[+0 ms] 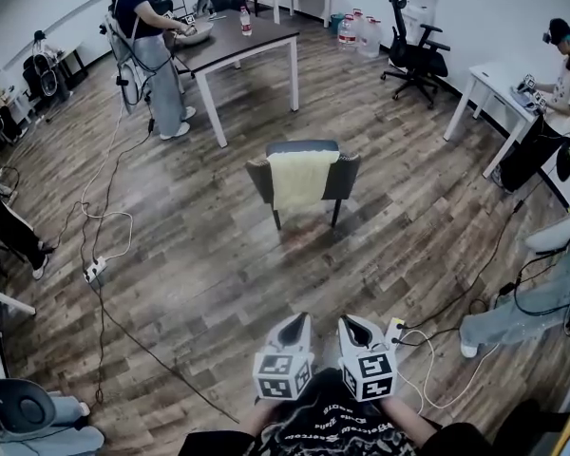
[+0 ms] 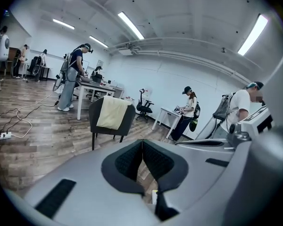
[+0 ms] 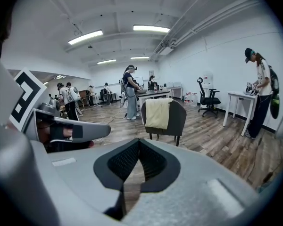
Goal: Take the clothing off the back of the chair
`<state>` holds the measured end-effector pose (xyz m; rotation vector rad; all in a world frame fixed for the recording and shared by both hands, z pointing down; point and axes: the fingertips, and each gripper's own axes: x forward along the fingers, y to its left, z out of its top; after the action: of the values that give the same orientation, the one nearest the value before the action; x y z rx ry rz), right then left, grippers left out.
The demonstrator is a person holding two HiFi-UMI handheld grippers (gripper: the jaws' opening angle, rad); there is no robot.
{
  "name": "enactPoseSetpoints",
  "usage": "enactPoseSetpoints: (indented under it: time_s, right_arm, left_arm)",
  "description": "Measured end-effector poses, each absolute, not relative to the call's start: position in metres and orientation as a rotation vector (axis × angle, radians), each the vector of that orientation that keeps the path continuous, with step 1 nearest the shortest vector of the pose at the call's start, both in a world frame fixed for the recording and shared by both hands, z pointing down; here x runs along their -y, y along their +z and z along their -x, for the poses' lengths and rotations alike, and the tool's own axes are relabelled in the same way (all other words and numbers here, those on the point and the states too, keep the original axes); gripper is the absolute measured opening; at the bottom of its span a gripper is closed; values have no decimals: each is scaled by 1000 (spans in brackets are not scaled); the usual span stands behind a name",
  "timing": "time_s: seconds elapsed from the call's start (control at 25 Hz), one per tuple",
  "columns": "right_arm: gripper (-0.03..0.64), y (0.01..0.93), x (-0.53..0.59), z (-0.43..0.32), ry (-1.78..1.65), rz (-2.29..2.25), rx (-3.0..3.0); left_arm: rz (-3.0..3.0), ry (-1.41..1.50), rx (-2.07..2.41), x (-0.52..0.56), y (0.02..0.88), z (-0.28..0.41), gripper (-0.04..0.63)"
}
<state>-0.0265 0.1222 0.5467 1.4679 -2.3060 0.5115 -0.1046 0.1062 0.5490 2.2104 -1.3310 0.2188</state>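
A pale yellow garment (image 1: 300,180) hangs over the back of a dark chair (image 1: 343,179) in the middle of the wooden floor. The left gripper view shows the garment (image 2: 112,112) on the chair (image 2: 97,118) some way ahead, left of centre. It also appears as the garment (image 3: 158,113) on the chair (image 3: 176,119) in the right gripper view. My left gripper (image 1: 295,319) and right gripper (image 1: 354,321) are side by side near the bottom of the head view, well short of the chair. Both are shut with nothing between the jaws.
A grey table (image 1: 239,46) stands behind the chair, with a person (image 1: 150,50) working at it. A black office chair (image 1: 414,55) and a white desk (image 1: 494,88) with another person (image 1: 556,98) are at the right. Cables and a power strip (image 1: 94,271) lie on the floor at left; more cables (image 1: 427,350) lie near my right gripper.
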Motion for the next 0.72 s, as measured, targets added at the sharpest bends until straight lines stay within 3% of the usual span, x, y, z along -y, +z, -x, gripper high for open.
enactPoseSetpoints:
  time_s: [0.72]
  right_arm:
    - [5,552,-34,35,504,-1332,2389]
  left_arm:
    - [-2095,172,1422,-30,560,114,9]
